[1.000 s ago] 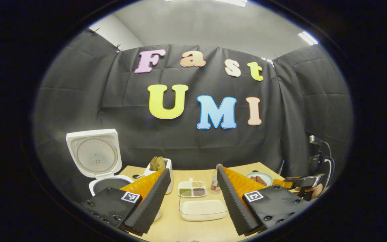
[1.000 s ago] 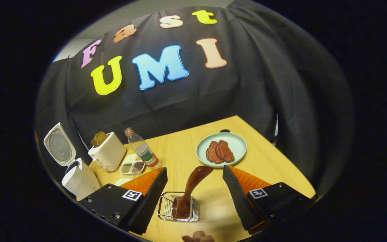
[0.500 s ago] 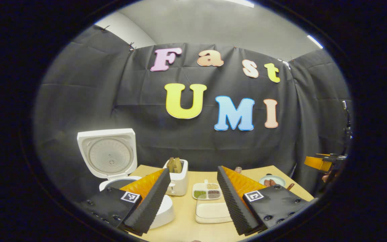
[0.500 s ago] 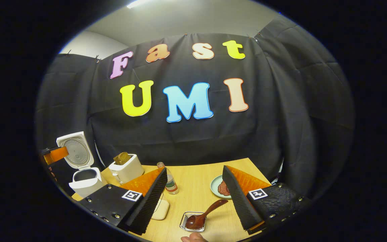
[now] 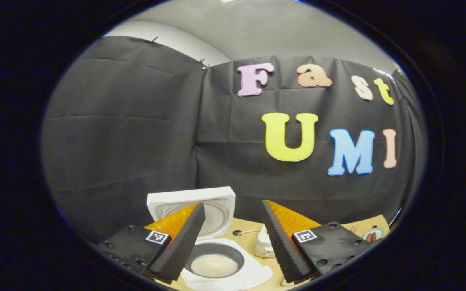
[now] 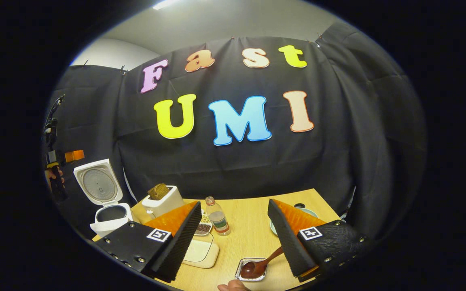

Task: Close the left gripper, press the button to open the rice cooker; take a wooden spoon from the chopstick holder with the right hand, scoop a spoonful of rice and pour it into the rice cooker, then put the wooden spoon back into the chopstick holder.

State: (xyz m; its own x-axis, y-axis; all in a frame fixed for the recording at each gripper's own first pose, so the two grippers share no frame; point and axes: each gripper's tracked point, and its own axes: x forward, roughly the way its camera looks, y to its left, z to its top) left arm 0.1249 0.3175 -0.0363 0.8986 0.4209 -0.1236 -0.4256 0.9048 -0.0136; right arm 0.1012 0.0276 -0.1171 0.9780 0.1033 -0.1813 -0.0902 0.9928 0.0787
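In the left gripper view the left gripper (image 5: 233,236) hangs with jaws wide and empty over the rice cooker (image 5: 221,264), lid up at 12 o'clock, pale rice showing in the pot. The cooker's near edge is cut off at 6 o'clock.

In the right gripper view the right gripper (image 6: 237,238) also has jaws wide, holding nothing. At 6 o'clock the wooden spoon (image 6: 259,266) sits bowl-down in the chopstick holder (image 6: 252,271) on the bench (image 6: 249,226), its handle end hidden behind the right finger. The plate (image 6: 297,212) behind is mostly hidden, probably holding food.
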